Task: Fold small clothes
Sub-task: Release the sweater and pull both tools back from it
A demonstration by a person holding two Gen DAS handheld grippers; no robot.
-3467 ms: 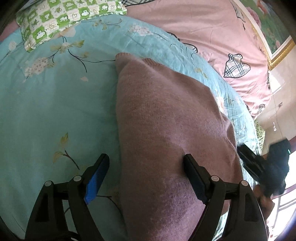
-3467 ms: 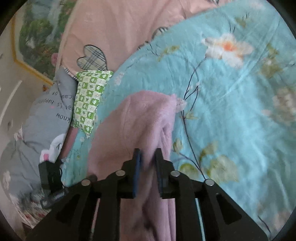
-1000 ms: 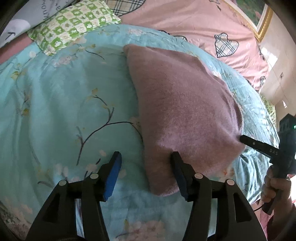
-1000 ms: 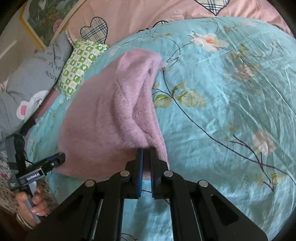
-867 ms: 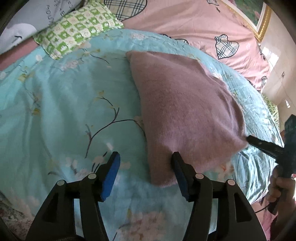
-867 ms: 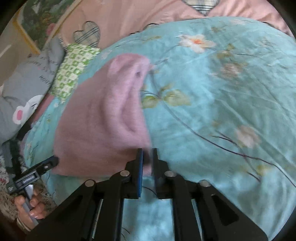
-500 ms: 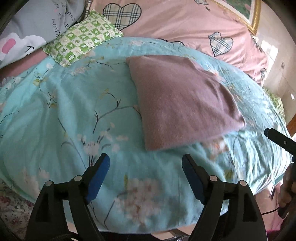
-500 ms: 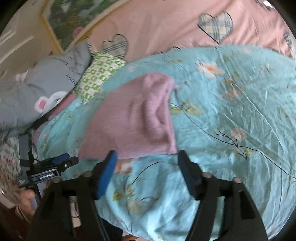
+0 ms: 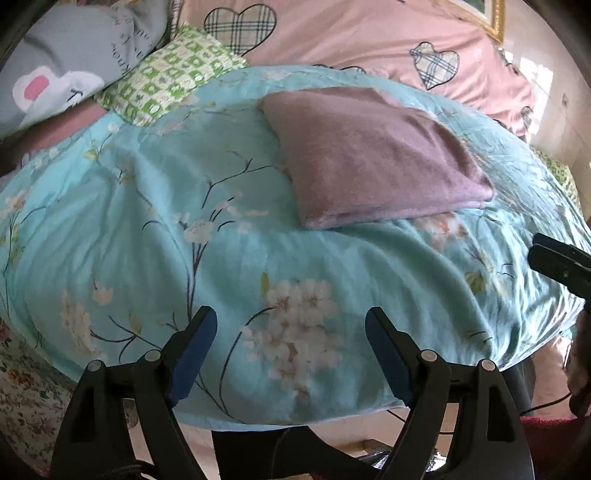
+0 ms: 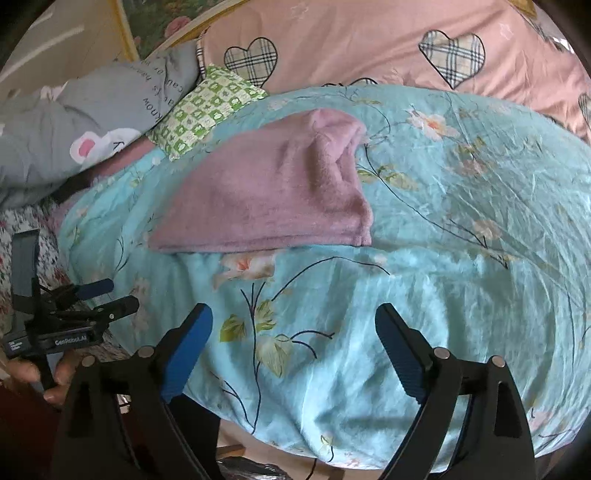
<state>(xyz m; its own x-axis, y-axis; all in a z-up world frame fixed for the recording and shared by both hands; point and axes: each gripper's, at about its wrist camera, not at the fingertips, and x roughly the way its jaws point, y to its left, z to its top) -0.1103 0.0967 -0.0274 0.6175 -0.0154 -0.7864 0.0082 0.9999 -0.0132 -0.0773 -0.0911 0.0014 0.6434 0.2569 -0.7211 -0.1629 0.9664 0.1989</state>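
A folded mauve knit garment (image 9: 373, 158) lies flat on the turquoise floral quilt (image 9: 155, 221); it also shows in the right wrist view (image 10: 273, 192), with a raised fold at its far right corner. My left gripper (image 9: 291, 321) is open and empty, well short of the garment, over the quilt's near edge. My right gripper (image 10: 293, 317) is open and empty, also back from the garment. Each gripper appears at the edge of the other's view, the right one (image 9: 557, 260) and the left one (image 10: 96, 299).
A green checked pillow (image 9: 170, 77), a grey printed pillow (image 9: 62, 70) and a pink heart-pattern cover (image 9: 369, 40) lie behind the quilt. A framed picture (image 10: 162, 26) hangs on the wall. The quilt's front edge drops off just beyond my fingers.
My right gripper has let go of the garment's corner and opened. Both grippers have drawn back from the garment, which now lies flat and farther away.
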